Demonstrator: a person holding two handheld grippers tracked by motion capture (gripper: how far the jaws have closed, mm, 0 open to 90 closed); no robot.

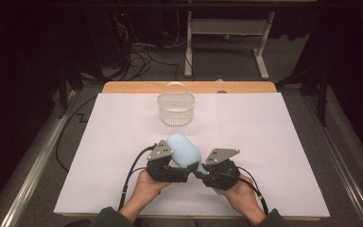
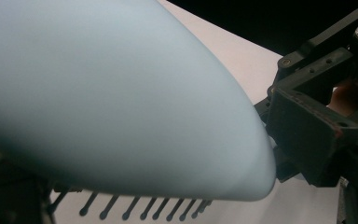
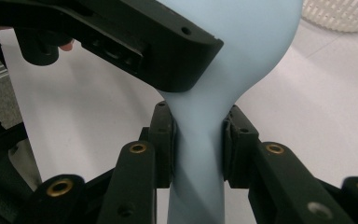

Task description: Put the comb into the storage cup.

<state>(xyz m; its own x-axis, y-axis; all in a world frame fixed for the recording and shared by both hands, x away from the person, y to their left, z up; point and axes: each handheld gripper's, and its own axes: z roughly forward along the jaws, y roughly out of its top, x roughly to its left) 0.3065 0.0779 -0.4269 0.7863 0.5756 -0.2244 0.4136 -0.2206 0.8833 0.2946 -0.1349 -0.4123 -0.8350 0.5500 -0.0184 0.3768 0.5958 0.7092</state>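
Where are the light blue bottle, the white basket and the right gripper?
light blue bottle (image 1: 183,149), high view, on its wide body.
white basket (image 1: 176,108), high view, on its front wall.
right gripper (image 3: 198,140), right gripper view, between its jaws at the bottle's neck.

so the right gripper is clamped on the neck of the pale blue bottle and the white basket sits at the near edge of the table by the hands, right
Not quite. The right gripper is clamped on the narrow neck of the pale blue bulb-shaped bottle, as the right gripper view shows. But the white slotted plastic basket stands at the far side of the white-covered table, away from the hands; the high view shows it.
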